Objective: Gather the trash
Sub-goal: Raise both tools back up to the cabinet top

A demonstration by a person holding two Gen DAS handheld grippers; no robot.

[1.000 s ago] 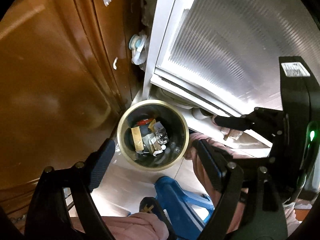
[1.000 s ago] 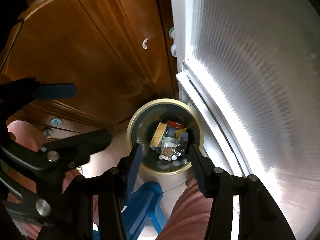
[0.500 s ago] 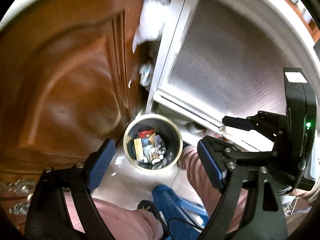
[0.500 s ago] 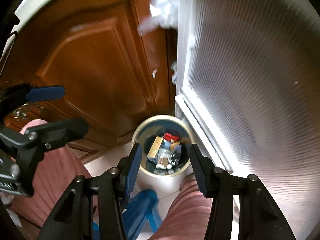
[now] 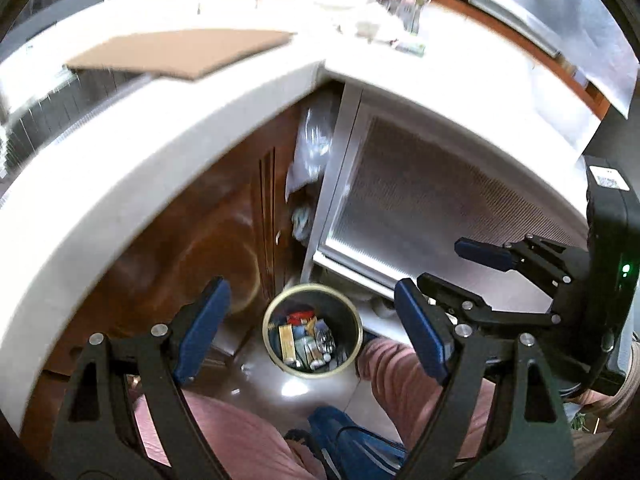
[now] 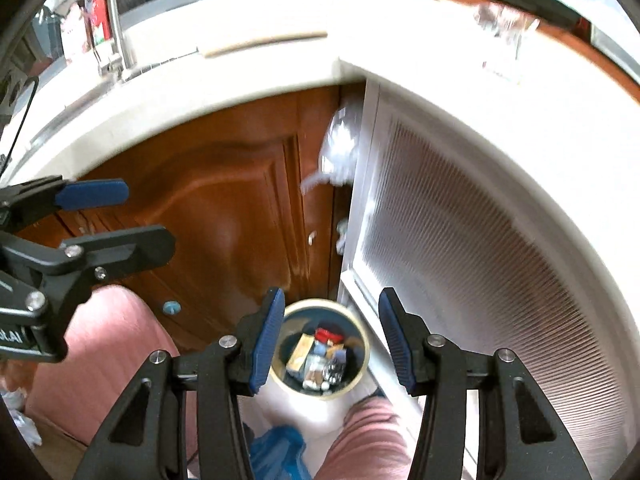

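A round bin (image 5: 313,330) with a pale rim stands on the floor far below, holding several wrappers and scraps; the right wrist view frames the bin (image 6: 323,354) too. My left gripper (image 5: 310,330) is open high above it, with nothing between its blue pads. My right gripper (image 6: 330,342) also stands open and empty over the bin. The right gripper (image 5: 496,276) shows at the right edge of the left wrist view. The left gripper (image 6: 100,216) appears at the left of the right wrist view.
A white countertop (image 5: 132,152) curves overhead with a brown board (image 5: 176,54) on it. Brown cabinet doors (image 6: 224,220) stand left of the bin, a ribbed white panel (image 6: 472,264) to its right. Pink-clothed legs (image 5: 240,432) and a blue shoe (image 6: 276,452) are below. A faucet (image 6: 114,20) rises at far left.
Both grippers have risen and tilted up, so the bin looks smaller and farther. The countertop and the things on it have come into view. Both sets of jaws stayed apart.
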